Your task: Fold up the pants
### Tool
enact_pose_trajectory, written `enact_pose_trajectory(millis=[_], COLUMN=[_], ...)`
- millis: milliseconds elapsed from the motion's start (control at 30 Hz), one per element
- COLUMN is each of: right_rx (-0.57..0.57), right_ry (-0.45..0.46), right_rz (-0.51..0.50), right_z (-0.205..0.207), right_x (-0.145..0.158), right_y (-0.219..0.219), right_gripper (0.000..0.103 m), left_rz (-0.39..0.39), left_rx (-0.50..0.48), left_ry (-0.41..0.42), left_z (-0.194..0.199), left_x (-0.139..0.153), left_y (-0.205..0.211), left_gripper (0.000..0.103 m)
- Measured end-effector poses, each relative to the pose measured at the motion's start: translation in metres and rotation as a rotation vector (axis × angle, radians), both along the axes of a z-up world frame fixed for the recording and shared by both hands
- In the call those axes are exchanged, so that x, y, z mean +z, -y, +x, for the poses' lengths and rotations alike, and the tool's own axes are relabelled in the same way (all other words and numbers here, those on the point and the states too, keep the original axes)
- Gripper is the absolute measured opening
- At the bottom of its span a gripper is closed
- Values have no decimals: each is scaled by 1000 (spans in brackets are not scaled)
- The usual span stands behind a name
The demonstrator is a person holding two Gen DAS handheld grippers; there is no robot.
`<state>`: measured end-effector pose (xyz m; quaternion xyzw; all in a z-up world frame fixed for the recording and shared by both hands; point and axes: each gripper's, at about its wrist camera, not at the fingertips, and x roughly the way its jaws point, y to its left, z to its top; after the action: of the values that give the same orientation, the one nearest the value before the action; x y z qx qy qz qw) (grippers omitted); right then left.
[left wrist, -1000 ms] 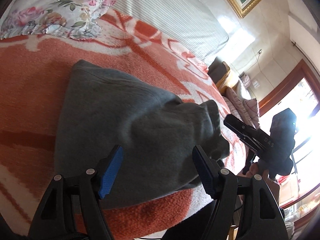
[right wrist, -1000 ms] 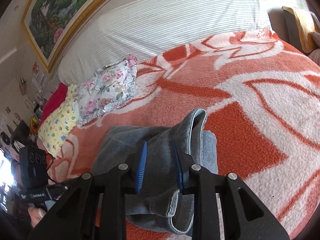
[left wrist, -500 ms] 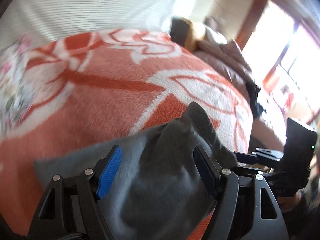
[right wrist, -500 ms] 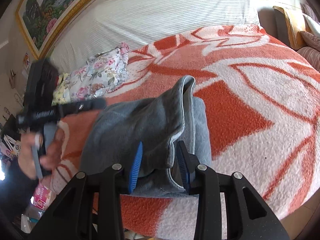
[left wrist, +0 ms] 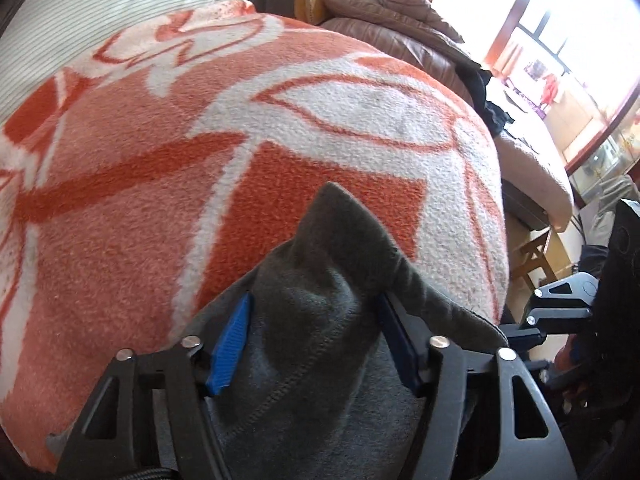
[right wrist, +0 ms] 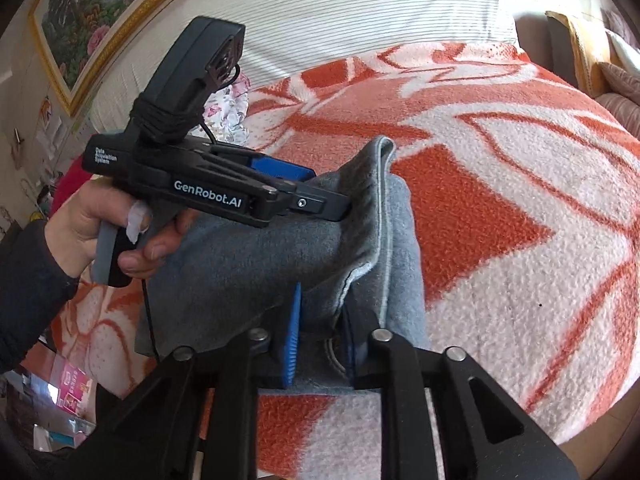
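Note:
The grey pants (left wrist: 320, 272) lie folded into a bundle on an orange and white blanket (left wrist: 160, 200), with one corner standing up in a peak. My left gripper (left wrist: 316, 336) points steeply down; its jaws are closing on a thick bunch of this cloth, which fills the gap and drapes over the right finger. In the right wrist view the left gripper (right wrist: 328, 190) reaches in from the left, held by a hand (right wrist: 88, 224), tips on the pants (right wrist: 260, 252). My right gripper (right wrist: 322, 340) is closing, blue pads pinching a fold at the bundle's near edge.
The blanket (right wrist: 520, 200) covers the bed; its edge drops away at the right in the left wrist view. A striped bolster (right wrist: 360, 20) and a floral pillow (right wrist: 228, 108) lie at the back. A sofa with brown jackets (left wrist: 400, 28) stands beyond the bed.
My left gripper swung across the bundle, rolled, and narrowed around the raised corner, coming into the right wrist view. The right gripper's pads drew together on the fold.

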<state>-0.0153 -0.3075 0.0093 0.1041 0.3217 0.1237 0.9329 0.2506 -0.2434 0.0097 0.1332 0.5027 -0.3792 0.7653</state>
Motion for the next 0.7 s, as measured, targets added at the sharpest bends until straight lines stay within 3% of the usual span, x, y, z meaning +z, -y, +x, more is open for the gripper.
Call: enact_pose_trajectory(millis=[133,267,367,467,533,600,700], right_rx=[2,-25,-48,-66,-73,-96,-111], right_ry=[-9,-78,-68,-68,-60,-45,-11], right_rz=[-7,-10,51,37,20,10,40], right_z=[-11,-1,-1,-6,-8,-9,-9], right_x=[2,-28,-32,-23,-15,-7,2], right_y=[12,18,25,25,23,23,27], right_gripper=[14,13,13,25,31,49,62], left_rz=[14,40,-16,-54,-43,-56,-111], left_rx=[-32,0,43,97,137,173,254], left_ry=[19,-1,-32,-42,4,34,28], left_z=[-2,3,9,10,5,-1,-11], left_x=[3,-23,-27,-17,-6,5,16], left_y=[16,29,23,8,-4,-21,-55], left_gripper=[64,75,77,77,75,75,75])
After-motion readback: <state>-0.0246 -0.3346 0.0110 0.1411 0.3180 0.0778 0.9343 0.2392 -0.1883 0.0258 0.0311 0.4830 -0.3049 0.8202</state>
